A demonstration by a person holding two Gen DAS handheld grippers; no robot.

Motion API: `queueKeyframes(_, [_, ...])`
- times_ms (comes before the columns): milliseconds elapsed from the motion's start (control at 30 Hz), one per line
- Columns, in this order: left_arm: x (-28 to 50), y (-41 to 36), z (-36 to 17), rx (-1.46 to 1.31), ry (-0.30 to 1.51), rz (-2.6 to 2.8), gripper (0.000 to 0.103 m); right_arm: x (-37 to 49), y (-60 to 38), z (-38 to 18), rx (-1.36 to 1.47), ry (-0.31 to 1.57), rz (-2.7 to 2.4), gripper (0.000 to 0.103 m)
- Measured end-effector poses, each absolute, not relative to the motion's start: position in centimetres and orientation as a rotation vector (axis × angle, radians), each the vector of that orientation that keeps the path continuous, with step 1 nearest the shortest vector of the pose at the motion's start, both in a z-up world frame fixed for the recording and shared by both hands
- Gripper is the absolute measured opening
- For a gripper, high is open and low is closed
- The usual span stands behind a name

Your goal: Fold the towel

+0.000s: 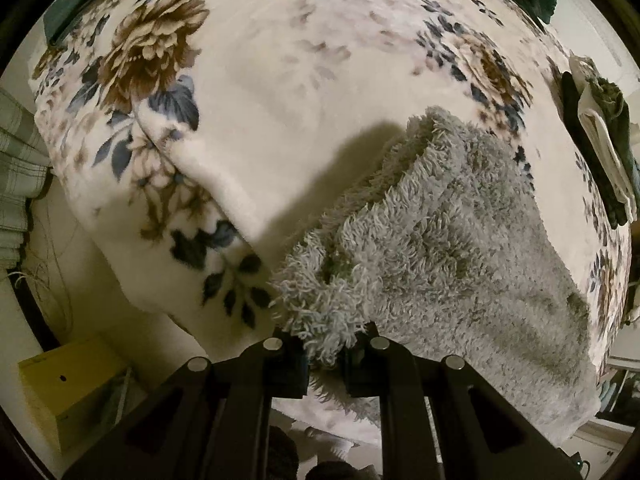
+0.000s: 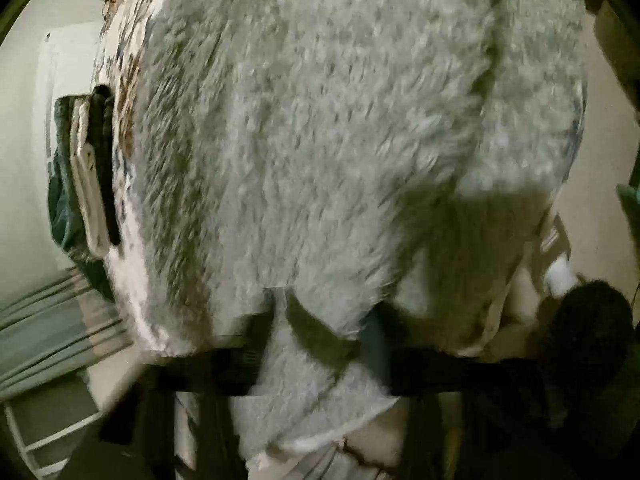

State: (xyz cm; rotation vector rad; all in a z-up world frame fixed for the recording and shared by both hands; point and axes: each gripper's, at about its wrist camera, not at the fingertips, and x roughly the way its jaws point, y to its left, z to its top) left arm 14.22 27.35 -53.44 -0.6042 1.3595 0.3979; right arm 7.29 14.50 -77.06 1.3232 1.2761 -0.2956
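I am holding a shaggy grey towel (image 1: 440, 232) that is lying across a flowered blanket (image 1: 248, 92), my left gripper (image 1: 326, 354) pinching its near corner, fingers clamped on the pile. My right gripper (image 2: 320, 344) is blurred, but its fingers are closing on another edge of the towel (image 2: 320, 140), which is filling that view. Beyond the towel, at the blanket's far edge, a small stack of folded dark and white cloths (image 1: 600, 148) is sitting.
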Motion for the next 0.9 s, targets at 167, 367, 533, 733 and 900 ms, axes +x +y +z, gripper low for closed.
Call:
queueKeyframes(167, [13.4, 27.5, -52.7, -0.579, 1.359, 0.400, 0.010, 6.5, 15.2, -74.5, 1.207, 1.302, -0.283, 0.004])
queueKeyframes(367, [13.7, 27.7, -55.7, -0.558, 1.414, 0.432, 0.013, 3.8, 16.4, -75.6, 1.168, 1.406, -0.291, 0.005])
queueKeyframes(533, [13.3, 26.5, -53.0, -0.507, 1.382, 0.423, 0.019, 4.1, 15.2, -77.2, 1.246, 1.433, -0.240, 0.034])
queueKeyframes(733, [12.1, 22.3, -47.6, -0.345, 1.337, 0.450, 0.067, 3.1, 9.4, -72.5, 1.200, 1.331, -0.202, 0.061])
queueKeyframes(900, [15.2, 13.2, -46.5, -0.304, 1.350, 0.300, 0.068, 2.1, -1.6, -69.6, 1.208, 1.149, -0.353, 0.061])
